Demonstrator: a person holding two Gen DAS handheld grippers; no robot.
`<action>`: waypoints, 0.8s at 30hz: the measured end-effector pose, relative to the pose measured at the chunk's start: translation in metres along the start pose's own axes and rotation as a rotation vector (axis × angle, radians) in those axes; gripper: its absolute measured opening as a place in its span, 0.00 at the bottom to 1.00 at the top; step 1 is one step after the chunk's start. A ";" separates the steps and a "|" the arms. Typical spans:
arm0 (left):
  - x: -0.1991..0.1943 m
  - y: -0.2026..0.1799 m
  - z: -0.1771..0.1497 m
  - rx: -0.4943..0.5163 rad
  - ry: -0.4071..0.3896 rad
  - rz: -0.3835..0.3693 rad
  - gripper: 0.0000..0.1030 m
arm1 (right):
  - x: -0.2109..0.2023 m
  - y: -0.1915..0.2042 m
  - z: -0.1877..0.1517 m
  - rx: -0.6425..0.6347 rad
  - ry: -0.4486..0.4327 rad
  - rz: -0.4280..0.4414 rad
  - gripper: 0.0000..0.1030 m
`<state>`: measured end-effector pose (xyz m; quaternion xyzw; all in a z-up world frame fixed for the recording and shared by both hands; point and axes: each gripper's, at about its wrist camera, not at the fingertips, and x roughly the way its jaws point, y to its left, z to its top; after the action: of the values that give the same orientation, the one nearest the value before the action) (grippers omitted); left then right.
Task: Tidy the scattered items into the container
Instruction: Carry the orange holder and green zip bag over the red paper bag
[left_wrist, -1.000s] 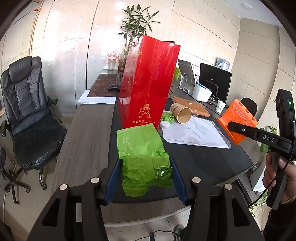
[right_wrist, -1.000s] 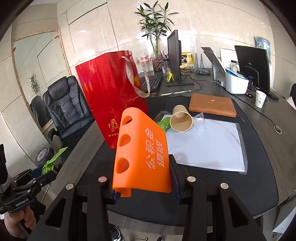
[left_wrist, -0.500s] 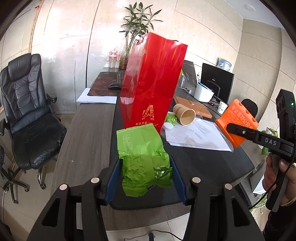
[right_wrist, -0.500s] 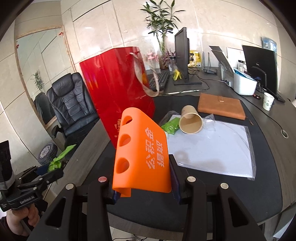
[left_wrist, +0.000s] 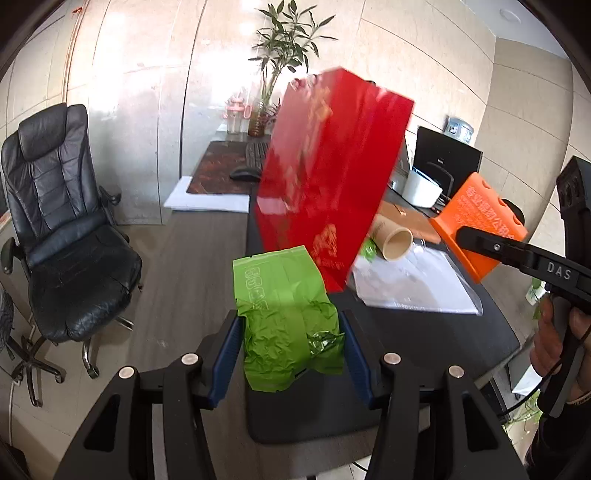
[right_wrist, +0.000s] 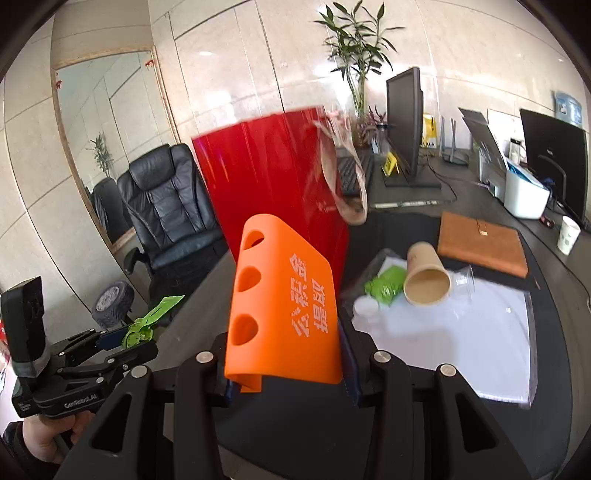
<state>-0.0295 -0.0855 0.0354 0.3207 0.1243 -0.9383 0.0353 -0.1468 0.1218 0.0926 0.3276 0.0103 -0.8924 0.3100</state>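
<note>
beige tiled walls (left_wrist: 147, 74); black office chair (left_wrist: 62, 229); dark desk (right_wrist: 424, 417)

The dark desk (right_wrist: 461, 424) carries a red bag (left_wrist: 325, 184), tipped paper cup (right_wrist: 426, 280) and plastic sleeve (right_wrist: 461, 339).

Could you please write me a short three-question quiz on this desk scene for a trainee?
1. True or false: the left gripper grips a green foil packet.
2. What does the right gripper hold? A) a paper cup B) an orange holder with three round holes C) a brown notebook
3. Fill in: the tan paper cup lies on its ____ on the desk, beside the red gift bag.

Key:
1. True.
2. B, the orange holder.
3. Side; its open mouth faces the right wrist camera.
</note>
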 end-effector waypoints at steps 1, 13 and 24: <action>-0.001 0.003 0.006 -0.005 -0.009 -0.001 0.55 | -0.001 0.000 0.005 -0.005 -0.006 0.002 0.45; -0.008 0.026 0.087 -0.008 -0.106 -0.014 0.55 | -0.014 0.001 0.100 -0.049 -0.144 -0.024 0.45; -0.014 0.018 0.186 0.076 -0.157 -0.097 0.55 | 0.021 0.008 0.166 -0.081 -0.130 -0.013 0.45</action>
<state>-0.1268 -0.1508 0.1822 0.2409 0.1006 -0.9652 -0.0127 -0.2510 0.0666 0.2122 0.2561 0.0285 -0.9126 0.3175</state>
